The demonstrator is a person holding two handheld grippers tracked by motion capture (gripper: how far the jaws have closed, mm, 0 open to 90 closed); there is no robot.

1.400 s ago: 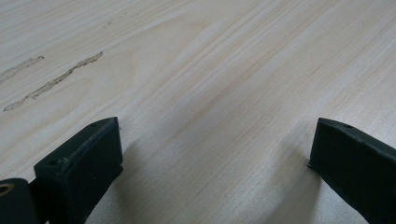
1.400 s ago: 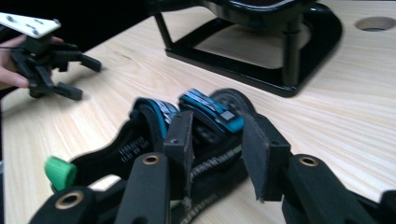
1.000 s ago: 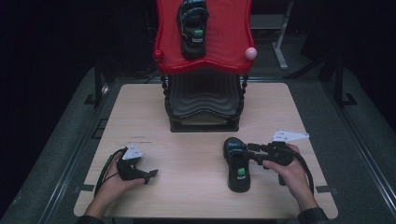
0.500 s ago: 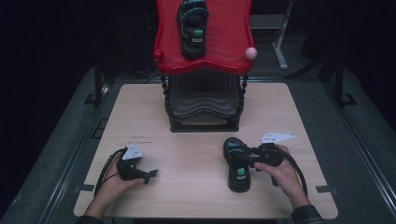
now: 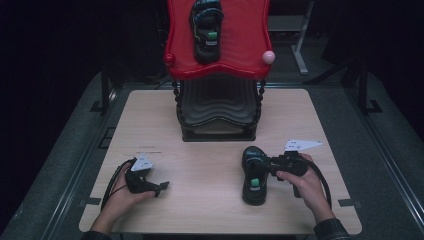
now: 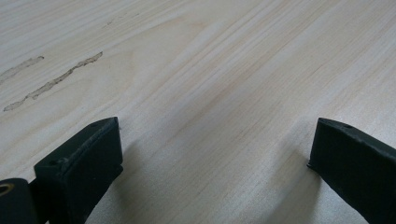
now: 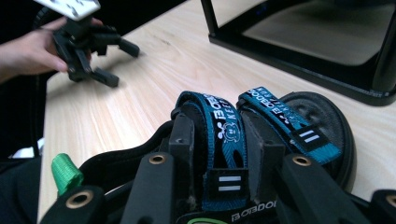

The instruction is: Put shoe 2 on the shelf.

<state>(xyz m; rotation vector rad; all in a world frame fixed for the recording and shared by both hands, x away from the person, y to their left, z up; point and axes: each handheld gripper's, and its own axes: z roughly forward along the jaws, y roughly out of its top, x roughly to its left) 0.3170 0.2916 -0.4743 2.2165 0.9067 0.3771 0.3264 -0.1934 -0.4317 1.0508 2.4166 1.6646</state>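
A black shoe (image 5: 255,175) with teal straps and a green tab lies on the wooden table (image 5: 210,210), right of centre. My right gripper (image 5: 267,165) reaches it from the right. In the right gripper view its jaws have just been closing, and the right gripper (image 7: 219,135) now clamps one teal strap (image 7: 229,126) of the shoe (image 7: 317,121) between its pads. My left gripper (image 5: 160,187) rests at the table's front left, open. In the left gripper view the left gripper (image 6: 215,154) has bare wood between its jaws. A second black shoe (image 5: 207,30) sits on the red shelf (image 5: 235,50).
A black rack (image 5: 217,115) stands at the middle back of the table under the red shelf, with a pink knob (image 5: 268,56) at the shelf's right corner. The left gripper (image 7: 112,60) and its hand appear far off in the right gripper view.
My right gripper has moved left onto the shoe and its jaws have narrowed around the strap. The left hand and its gripper have stayed put.
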